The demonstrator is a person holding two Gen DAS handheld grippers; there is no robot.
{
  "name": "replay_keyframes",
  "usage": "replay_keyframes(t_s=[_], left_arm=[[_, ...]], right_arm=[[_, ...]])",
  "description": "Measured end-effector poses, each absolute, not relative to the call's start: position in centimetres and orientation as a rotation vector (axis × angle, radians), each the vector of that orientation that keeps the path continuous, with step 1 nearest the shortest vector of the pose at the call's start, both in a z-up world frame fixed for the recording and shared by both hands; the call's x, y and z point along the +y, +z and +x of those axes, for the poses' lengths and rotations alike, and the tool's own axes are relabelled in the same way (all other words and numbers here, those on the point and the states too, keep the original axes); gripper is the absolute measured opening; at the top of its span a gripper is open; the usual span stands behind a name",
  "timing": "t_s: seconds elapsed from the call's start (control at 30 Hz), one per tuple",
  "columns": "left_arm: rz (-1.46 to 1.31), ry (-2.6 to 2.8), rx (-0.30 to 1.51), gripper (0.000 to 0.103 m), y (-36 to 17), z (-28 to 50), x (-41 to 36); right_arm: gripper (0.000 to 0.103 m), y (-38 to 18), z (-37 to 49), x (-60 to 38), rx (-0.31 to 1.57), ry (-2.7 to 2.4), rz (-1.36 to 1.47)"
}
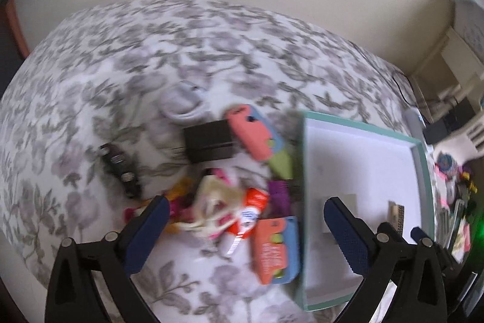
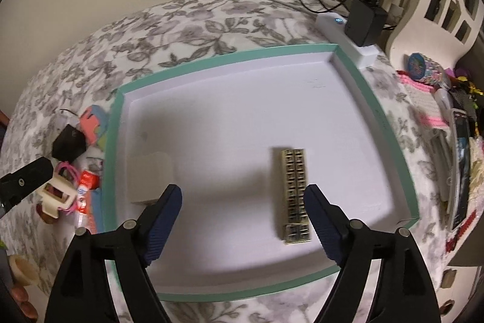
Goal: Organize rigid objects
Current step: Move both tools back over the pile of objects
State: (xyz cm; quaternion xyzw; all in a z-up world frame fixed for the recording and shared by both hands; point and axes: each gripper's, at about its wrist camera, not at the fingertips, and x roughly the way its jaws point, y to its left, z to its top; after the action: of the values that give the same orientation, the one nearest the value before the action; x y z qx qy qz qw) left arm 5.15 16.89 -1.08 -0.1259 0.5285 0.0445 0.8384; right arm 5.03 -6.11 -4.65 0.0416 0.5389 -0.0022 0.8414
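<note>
Two items lie in the teal-rimmed white tray (image 2: 384, 123): a gold blister strip (image 2: 295, 192) at 4 o'clock of its floor and a pale block (image 2: 151, 180) at 8 o'clock. Right gripper (image 2: 242, 220): fingers spread wide, holding nothing, hovering over the tray's near half with the strip just inside the right finger. Left gripper (image 1: 245, 235): fingers wide apart, empty, above a clutter at the tray's 9 o'clock side, including an orange-and-blue box (image 1: 276, 250), black box (image 1: 208, 144), red-and-white tube (image 1: 249, 212). All rest on a floral bedspread (image 1: 121, 50).
</note>
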Motion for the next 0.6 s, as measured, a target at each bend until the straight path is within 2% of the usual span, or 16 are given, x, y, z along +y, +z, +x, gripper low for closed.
replay_keyframes(t_s=[0.07,0.6], left_arm=[[-0.29,0.112,1.115,0.103,-0.9,4.6,18.3],[-0.425,0.34,0.974,0.103,0.9,0.7,31.2]], right_arm=[[0.092,-4.6,4.9,-5.4,1.131,0.023,0.101],[0.093,-3.6,3.6,2.7,1.083,0.206,0.097]])
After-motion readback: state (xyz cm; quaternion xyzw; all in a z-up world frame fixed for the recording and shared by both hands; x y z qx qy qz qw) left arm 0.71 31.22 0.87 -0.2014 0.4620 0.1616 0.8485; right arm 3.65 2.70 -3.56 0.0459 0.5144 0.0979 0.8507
